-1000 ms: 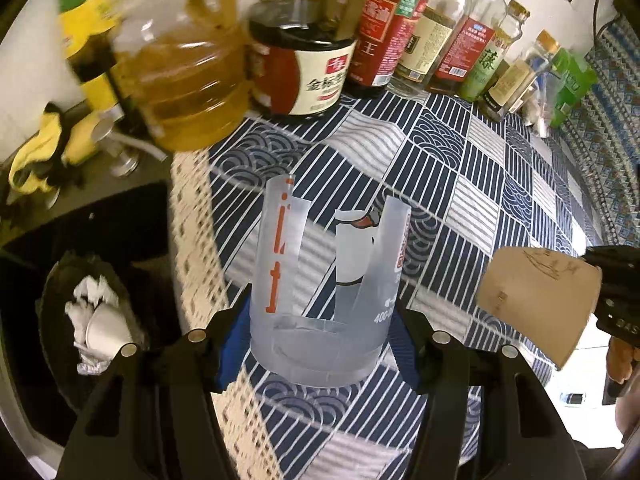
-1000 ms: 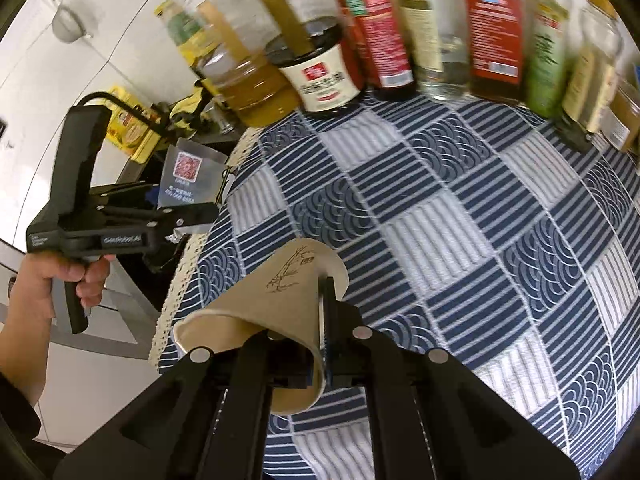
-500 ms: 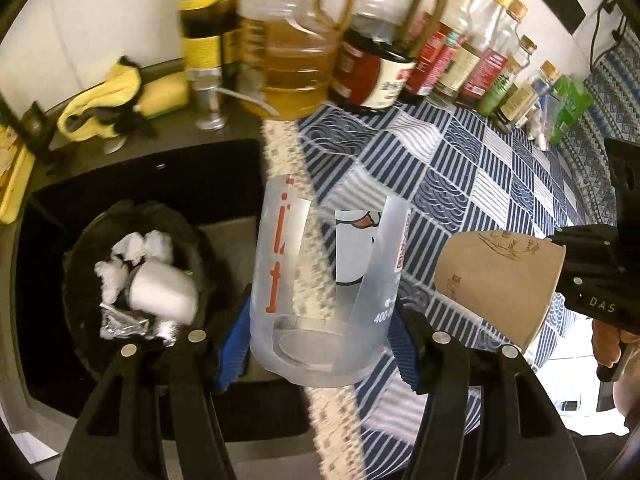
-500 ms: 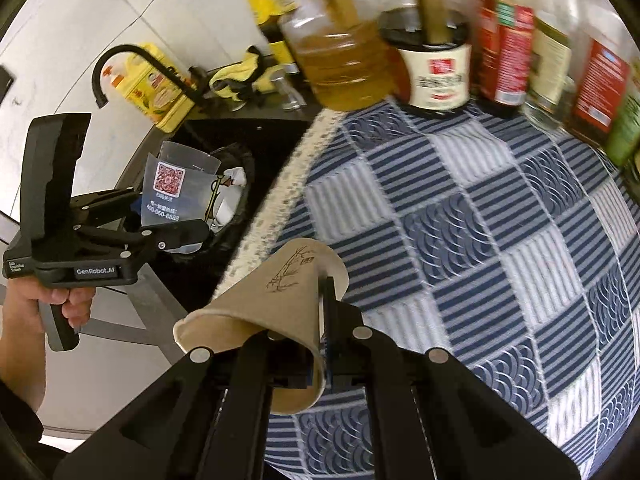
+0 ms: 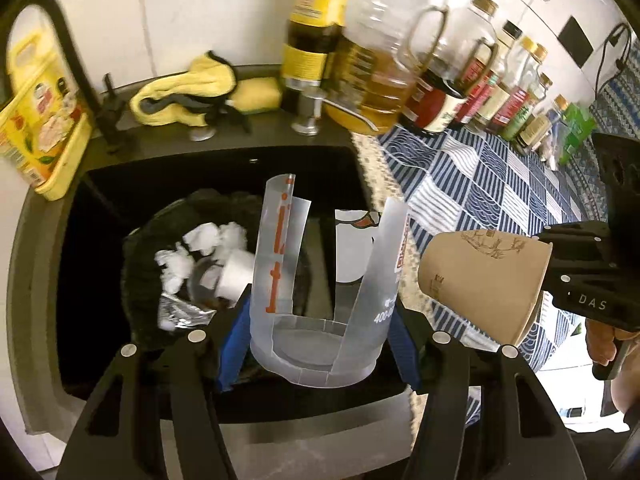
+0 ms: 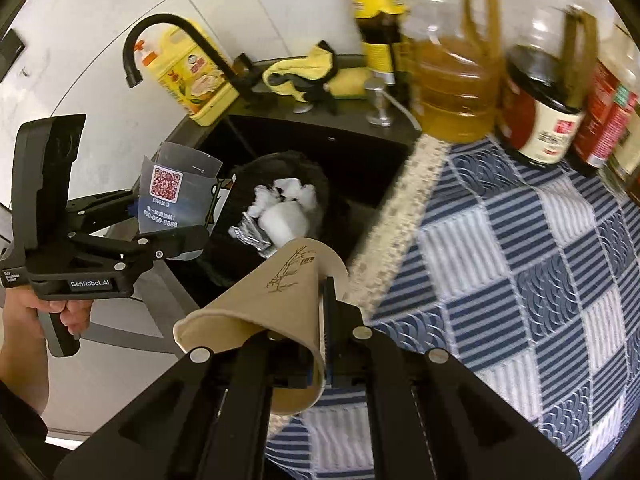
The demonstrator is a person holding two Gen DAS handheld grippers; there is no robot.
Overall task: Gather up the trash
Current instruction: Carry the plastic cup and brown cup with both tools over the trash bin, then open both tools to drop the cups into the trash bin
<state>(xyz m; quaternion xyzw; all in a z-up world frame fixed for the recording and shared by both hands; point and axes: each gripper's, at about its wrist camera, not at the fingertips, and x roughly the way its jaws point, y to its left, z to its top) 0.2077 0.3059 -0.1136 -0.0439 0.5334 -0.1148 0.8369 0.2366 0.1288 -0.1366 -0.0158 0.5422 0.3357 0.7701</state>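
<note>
Two cups held: one plastic cup (image 5: 320,300), one paper cup (image 6: 276,304).

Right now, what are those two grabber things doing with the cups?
A person is clearing up trash with a gripper in each hand. The left gripper holds a cut-up clear plastic cup above the black trash bin, which sits in the sink and already has crumpled tissue in it. The right gripper pinches the wall of a brown paper cup beside the bin. Nothing has been dropped yet.
</note>
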